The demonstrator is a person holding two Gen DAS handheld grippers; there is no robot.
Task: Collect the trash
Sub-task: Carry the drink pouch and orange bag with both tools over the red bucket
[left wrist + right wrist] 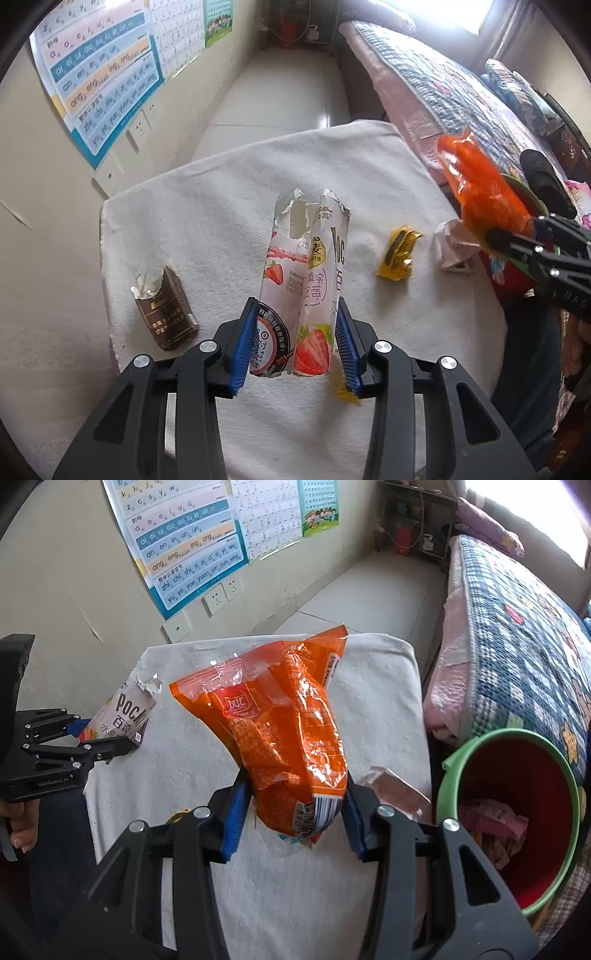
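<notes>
Nearest in the left wrist view, the left gripper [295,343] pinches the lower end of a torn-open pink strawberry Pocky box of thin card [303,280], its blue ribbed pads pressed on both sides and the box standing clear above the white towel-covered table [207,221]. In the right wrist view, the right gripper [293,806] likewise clamps the bottom of a crinkly orange plastic snack bag [280,731], which stands up loose and floppy above the pads.

Just right of the right gripper, beside the table's right edge, sits the red plastic bin with a green rim [447,764], with pink wrappers already in it. The step in hand looks like carrying both pieces to that bin. To do it well, I would bring the orange bag well over the red opening before letting go, since a light bag could catch on the rim or drift out; the box should follow only once the bin mouth is free.

Farther out on the towel lie a brown cigarette pack with torn foil [166,310] at the left, a small yellow foil wrapper [399,254] and a crumpled pale wrapper [452,243] at the right, all yet to be gathered. Beyond stands the bed with a blue checked quilt [517,620].
</notes>
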